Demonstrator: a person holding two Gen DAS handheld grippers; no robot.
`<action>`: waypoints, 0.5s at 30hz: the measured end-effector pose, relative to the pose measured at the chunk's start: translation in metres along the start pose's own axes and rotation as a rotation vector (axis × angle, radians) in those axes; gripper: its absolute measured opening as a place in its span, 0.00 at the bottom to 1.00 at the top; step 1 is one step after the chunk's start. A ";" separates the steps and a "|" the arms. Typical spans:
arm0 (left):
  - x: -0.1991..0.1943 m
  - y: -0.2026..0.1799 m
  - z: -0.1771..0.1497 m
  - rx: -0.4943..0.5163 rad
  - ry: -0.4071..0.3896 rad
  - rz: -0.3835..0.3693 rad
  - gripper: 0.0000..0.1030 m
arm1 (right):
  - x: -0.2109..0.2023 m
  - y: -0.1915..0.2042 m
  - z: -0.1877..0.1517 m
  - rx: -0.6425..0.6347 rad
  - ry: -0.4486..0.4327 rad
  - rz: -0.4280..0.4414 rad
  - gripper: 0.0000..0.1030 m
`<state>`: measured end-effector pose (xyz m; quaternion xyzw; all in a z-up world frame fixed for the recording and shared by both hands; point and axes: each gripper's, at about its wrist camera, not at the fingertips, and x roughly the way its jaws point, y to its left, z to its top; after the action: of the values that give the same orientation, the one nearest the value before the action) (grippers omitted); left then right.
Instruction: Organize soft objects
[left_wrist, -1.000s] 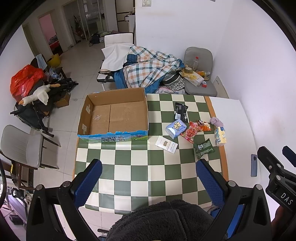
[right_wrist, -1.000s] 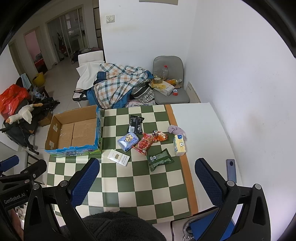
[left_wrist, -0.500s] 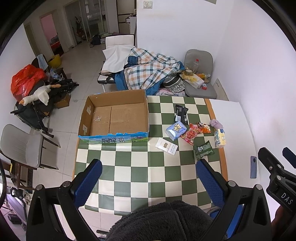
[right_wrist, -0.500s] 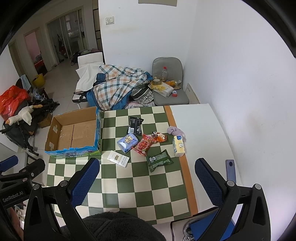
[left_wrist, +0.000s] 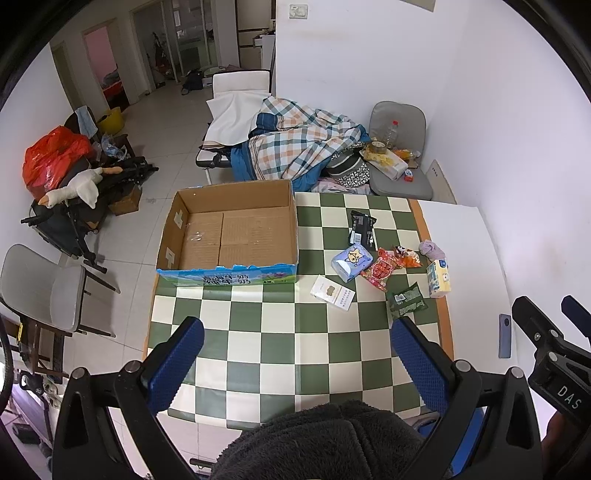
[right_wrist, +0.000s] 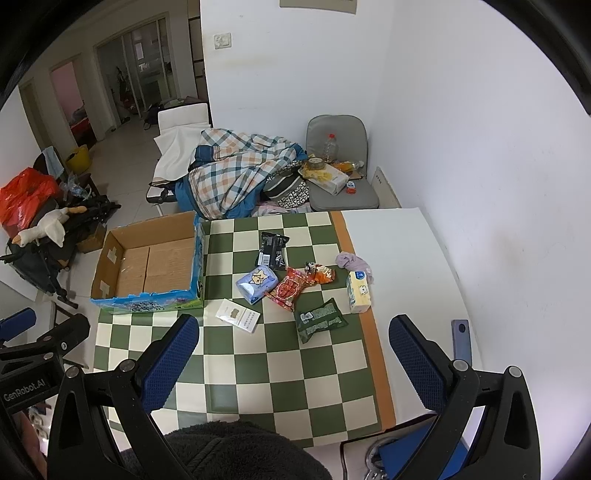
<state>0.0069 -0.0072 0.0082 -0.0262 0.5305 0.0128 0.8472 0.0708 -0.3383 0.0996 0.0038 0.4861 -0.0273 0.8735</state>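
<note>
An open cardboard box (left_wrist: 236, 229) (right_wrist: 147, 262) sits at the table's far left. Right of it lie soft packets: a blue tissue pack (left_wrist: 351, 260) (right_wrist: 256, 282), a black packet (left_wrist: 362, 227) (right_wrist: 273, 249), a red snack bag (left_wrist: 380, 269) (right_wrist: 288, 288), a green packet (left_wrist: 406, 299) (right_wrist: 319, 319), a yellow tissue pack (left_wrist: 438, 277) (right_wrist: 358, 291), a white flat pack (left_wrist: 332, 292) (right_wrist: 238, 315) and a purple cloth (left_wrist: 432, 249) (right_wrist: 352, 262). My left gripper (left_wrist: 295, 354) and right gripper (right_wrist: 293, 350) are open, empty, high above the table's near edge.
A green checkered cloth (left_wrist: 295, 332) covers the table. A phone (left_wrist: 505, 335) (right_wrist: 461, 339) lies on the white right part. Beyond the table stand a grey chair (left_wrist: 399, 162) with clutter and a bed with a plaid blanket (left_wrist: 295, 147). A dark fleece sleeve (left_wrist: 325, 443) fills the bottom.
Both grippers have risen and drawn back a little, so the table and its objects look smaller and farther. Nothing on the table has moved.
</note>
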 end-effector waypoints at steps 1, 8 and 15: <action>0.001 0.000 0.002 0.001 0.002 0.001 1.00 | 0.000 0.000 0.000 0.000 0.000 0.000 1.00; 0.000 0.000 0.001 -0.002 -0.005 0.000 1.00 | -0.001 0.001 0.000 0.001 -0.001 0.002 1.00; -0.004 -0.002 0.006 -0.003 -0.003 -0.004 1.00 | -0.001 0.001 0.001 -0.003 -0.003 -0.002 1.00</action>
<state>0.0111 -0.0083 0.0146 -0.0284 0.5291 0.0117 0.8480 0.0709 -0.3370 0.1008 0.0020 0.4849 -0.0272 0.8741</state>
